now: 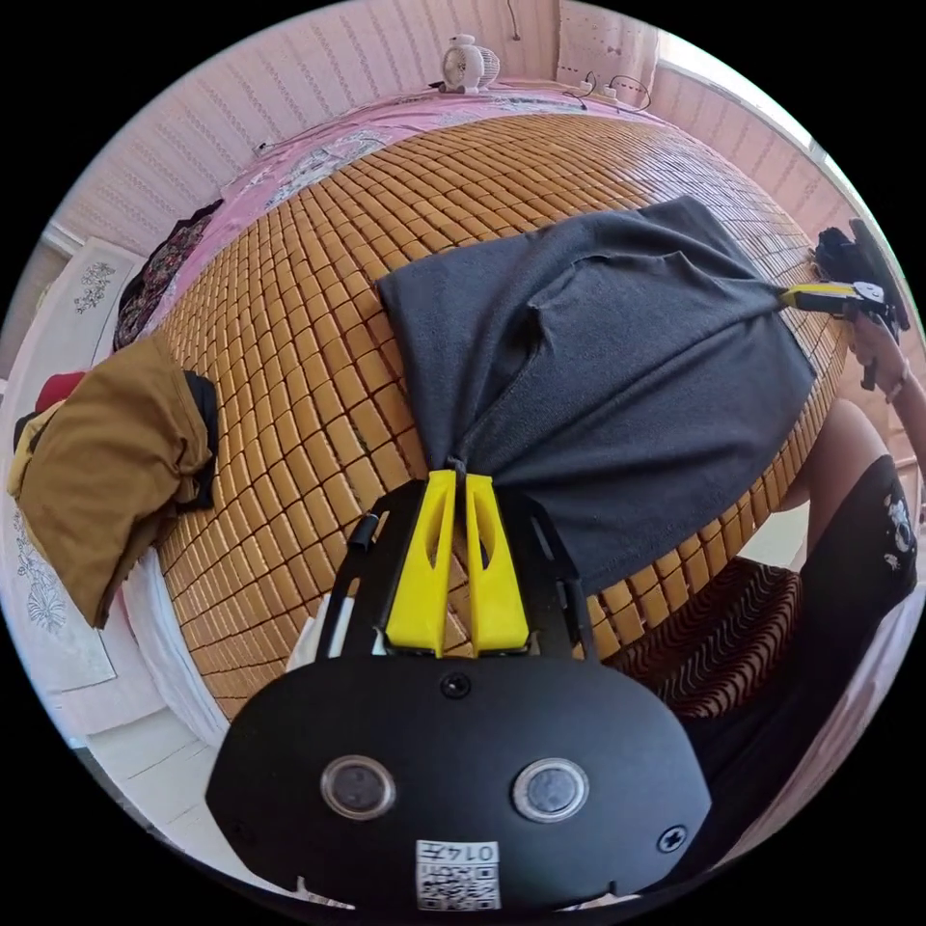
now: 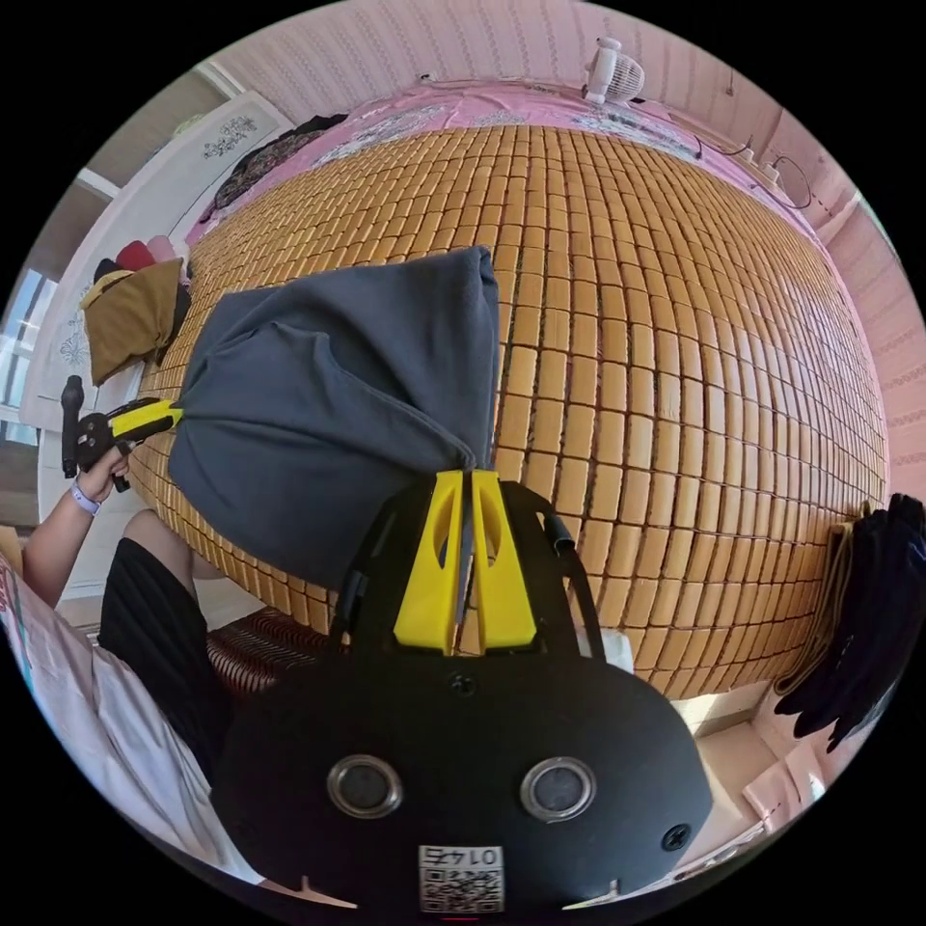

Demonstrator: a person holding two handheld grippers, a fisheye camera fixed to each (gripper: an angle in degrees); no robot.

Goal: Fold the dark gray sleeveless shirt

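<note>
Claws (image 1: 461, 473) (image 2: 469, 471) pinching gray shirt (image 1: 617, 376)

I see the shirt (image 1: 617, 386) lying on the bed's mat (image 1: 318, 318) at its near edge, stretched between my two grippers. A heap of clothes (image 1: 106, 473) sits off one side edge; a fan (image 2: 612, 68) stands at the far edge.

The shirt (image 1: 617, 386) is dark gray, soft knit, and pulled taut across the near edge of the bamboo mat (image 1: 318, 318). Two corners are pinched up into tight gathers, so creases fan out between them. Its hem hangs slightly over the mat's edge.
</note>
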